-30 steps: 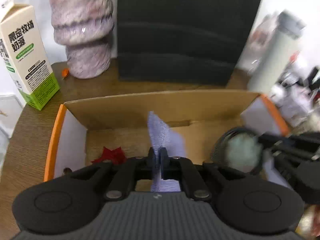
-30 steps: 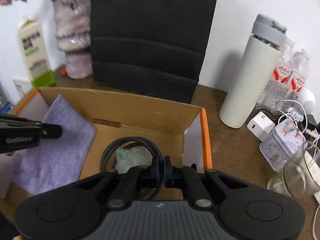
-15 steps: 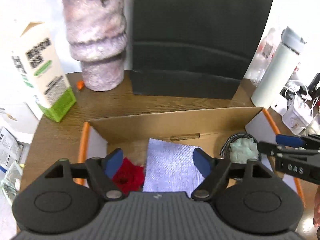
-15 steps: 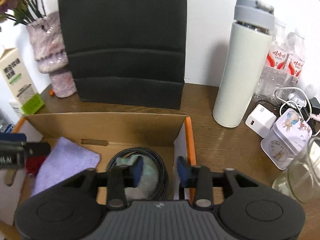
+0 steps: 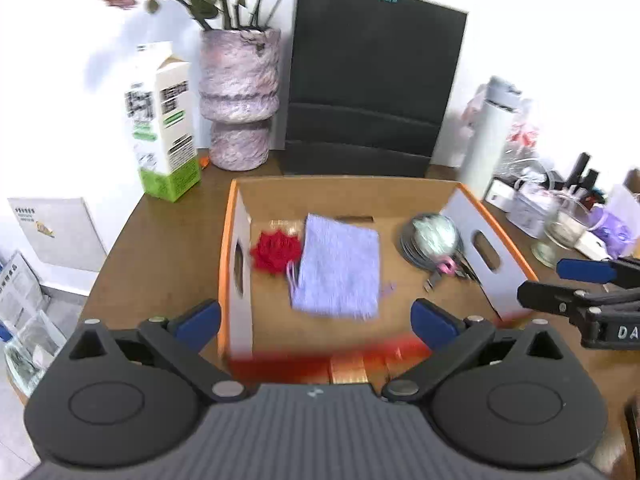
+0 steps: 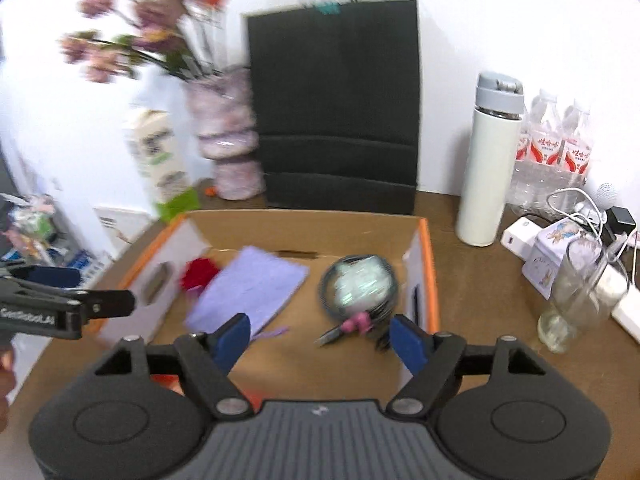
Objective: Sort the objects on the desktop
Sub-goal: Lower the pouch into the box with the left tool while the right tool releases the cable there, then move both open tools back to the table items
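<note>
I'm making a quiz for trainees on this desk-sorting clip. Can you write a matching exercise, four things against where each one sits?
Things:
1. purple cloth
2. red flower
3. coiled cable
4. white flask

Places:
A. outside the cardboard box, standing on the table to its right
B. in the box by its right wall
C. flat in the middle of the box
D. in the box by its left wall

Pairs: 1-C, 2-D, 3-B, 4-A
</note>
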Demonstrator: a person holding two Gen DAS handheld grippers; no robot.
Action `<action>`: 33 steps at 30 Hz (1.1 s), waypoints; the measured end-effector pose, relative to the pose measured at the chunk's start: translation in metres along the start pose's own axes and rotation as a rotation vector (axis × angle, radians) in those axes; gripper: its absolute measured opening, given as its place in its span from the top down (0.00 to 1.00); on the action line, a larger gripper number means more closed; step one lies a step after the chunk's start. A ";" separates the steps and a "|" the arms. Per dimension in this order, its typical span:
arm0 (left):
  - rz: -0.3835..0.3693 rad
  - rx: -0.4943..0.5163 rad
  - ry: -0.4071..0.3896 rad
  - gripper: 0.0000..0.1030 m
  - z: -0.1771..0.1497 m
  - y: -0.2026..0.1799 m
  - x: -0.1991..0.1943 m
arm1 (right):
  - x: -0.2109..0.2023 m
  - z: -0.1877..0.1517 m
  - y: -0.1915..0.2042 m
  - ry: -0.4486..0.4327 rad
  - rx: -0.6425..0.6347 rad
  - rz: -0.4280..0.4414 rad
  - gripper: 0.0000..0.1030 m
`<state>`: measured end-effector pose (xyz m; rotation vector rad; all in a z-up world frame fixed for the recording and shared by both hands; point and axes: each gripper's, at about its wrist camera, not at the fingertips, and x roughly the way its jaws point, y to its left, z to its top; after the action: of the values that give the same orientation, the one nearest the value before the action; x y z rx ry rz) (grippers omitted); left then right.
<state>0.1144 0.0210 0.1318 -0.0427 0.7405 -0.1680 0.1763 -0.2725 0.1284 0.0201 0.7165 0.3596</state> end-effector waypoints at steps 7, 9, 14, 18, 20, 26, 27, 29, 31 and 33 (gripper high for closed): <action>0.102 0.084 -0.124 0.00 -0.121 0.003 -0.049 | -0.054 -0.103 0.035 -0.100 -0.071 0.015 0.14; 0.047 0.062 -0.123 0.00 -0.147 0.010 -0.057 | -0.061 -0.131 0.036 -0.108 -0.047 0.029 0.14; 0.024 0.014 -0.120 0.00 -0.162 0.022 -0.056 | -0.072 -0.175 0.031 -0.143 0.054 0.110 0.14; 0.003 0.004 -0.129 0.00 -0.163 0.023 -0.051 | -0.064 -0.186 0.031 -0.104 0.043 0.034 0.14; -0.008 0.028 -0.127 0.00 -0.165 0.019 -0.049 | -0.063 -0.191 0.031 -0.103 0.032 0.029 0.14; 0.041 0.124 -0.134 0.00 -0.155 0.008 -0.044 | -0.067 -0.198 0.036 -0.130 -0.013 0.061 0.16; 0.034 0.120 -0.130 0.00 -0.155 0.009 -0.042 | -0.067 -0.198 0.037 -0.133 -0.025 0.078 0.17; 0.034 0.115 -0.117 0.00 -0.156 0.010 -0.038 | -0.063 -0.198 0.039 -0.120 -0.042 0.099 0.20; 0.037 0.121 -0.103 0.00 -0.158 0.010 -0.034 | -0.056 -0.195 0.042 -0.094 -0.054 0.088 0.23; 0.019 0.138 -0.089 0.00 -0.161 0.011 -0.031 | -0.051 -0.192 0.045 -0.079 -0.067 0.084 0.30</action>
<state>-0.0149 0.0404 0.0322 0.0879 0.6392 -0.1978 0.0027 -0.2666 0.0221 0.0008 0.6265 0.4610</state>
